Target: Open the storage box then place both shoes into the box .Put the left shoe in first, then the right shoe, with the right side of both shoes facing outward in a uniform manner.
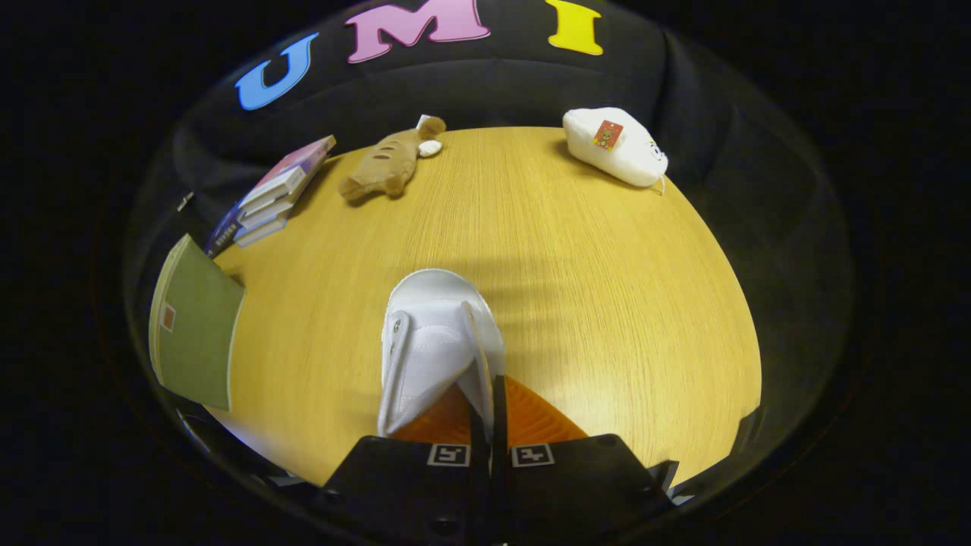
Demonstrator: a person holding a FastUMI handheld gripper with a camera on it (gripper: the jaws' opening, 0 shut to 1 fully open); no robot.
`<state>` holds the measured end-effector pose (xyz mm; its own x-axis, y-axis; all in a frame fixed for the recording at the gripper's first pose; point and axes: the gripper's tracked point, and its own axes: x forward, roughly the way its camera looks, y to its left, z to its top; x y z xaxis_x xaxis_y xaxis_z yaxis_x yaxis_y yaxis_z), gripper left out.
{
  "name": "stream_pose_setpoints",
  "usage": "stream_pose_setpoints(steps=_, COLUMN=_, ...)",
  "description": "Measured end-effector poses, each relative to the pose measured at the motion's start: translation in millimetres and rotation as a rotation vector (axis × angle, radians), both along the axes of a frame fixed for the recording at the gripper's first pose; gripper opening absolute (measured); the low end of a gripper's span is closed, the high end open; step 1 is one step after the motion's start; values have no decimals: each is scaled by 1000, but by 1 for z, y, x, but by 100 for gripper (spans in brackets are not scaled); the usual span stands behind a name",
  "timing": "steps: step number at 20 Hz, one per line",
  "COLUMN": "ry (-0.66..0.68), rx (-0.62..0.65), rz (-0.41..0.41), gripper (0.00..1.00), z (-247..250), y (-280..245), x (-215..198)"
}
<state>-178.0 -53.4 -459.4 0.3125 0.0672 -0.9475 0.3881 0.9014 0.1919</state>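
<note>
Fingers of the gripper (489,413) are drawn nearly together, pinching the rim of the white shoe (436,345) at its opening, so that one finger sits inside the shoe and the other outside its wall. The shoe hangs or rests just ahead of the fingers with its toe pointing away over the wooden table (607,303); whether its sole touches the tabletop I cannot tell. Which shoe of the pair this is I cannot tell either. Judging by this, the task is partway: one shoe is gripped and on its way somewhere, but no storage box can be made out here, so nothing shows whether it is open or already holds a shoe. Beyond the shoe the table runs bare for a stretch. Off to one side lies a green booklet (193,326), and past it a stack of books (269,197). At the far edge lie a brown plush toy (391,161) and, well apart from it, a white plush toy (614,145).
</note>
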Motion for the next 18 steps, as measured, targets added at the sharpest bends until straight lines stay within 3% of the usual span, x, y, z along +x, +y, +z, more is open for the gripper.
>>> stream_pose_setpoints(steps=8, ry=-117, rx=93, rz=-56, gripper=5, z=120, y=57, x=70)
stream_pose_setpoints(steps=18, ry=-228, rx=275, rz=15, gripper=5, z=228, y=235, x=175)
